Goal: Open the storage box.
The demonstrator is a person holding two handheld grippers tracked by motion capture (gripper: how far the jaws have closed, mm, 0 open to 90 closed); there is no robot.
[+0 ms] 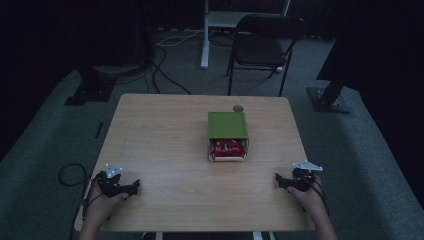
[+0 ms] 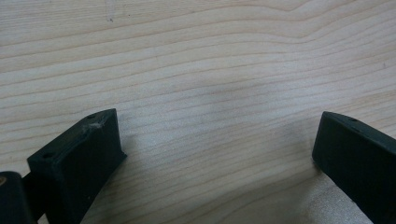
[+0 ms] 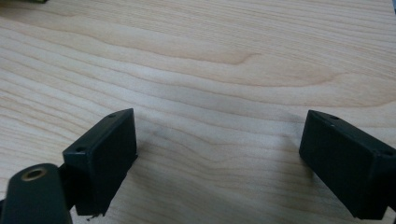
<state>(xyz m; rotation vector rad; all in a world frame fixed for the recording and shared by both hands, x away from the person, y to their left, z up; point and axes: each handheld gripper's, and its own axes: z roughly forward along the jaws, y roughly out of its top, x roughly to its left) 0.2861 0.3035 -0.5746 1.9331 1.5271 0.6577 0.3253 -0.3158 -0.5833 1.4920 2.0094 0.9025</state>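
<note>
I hold two tongs, one in each hand, and both rest on the pale wooden tabletop (image 1: 165, 145) at its near edge. My left tongs (image 1: 131, 187) sit near the near left corner, my right tongs (image 1: 280, 181) near the near right corner, well apart from each other. Both are released: in the left gripper view the left tongs (image 2: 217, 140) stand with jaws wide and bare wood grain between them, and in the right gripper view the right tongs (image 3: 219, 140) show the same. The jaws are blocky, matte black, with flat faces and small screw holes on top. Each tongs carries one grey three-cornered plate.

One box (image 1: 228, 136) lies on the tabletop between the middle and the far edge, a little to the right, well apart from both tongs. It is rectangular, with a flat green lid (image 1: 227, 125) pushed back so that red packaging (image 1: 227, 148) shows at its near end. One small round grey disc (image 1: 238, 107) lies just beyond the box's far edge.

On the carpeted floor beyond stands one dark folding chair (image 1: 265, 42).
</note>
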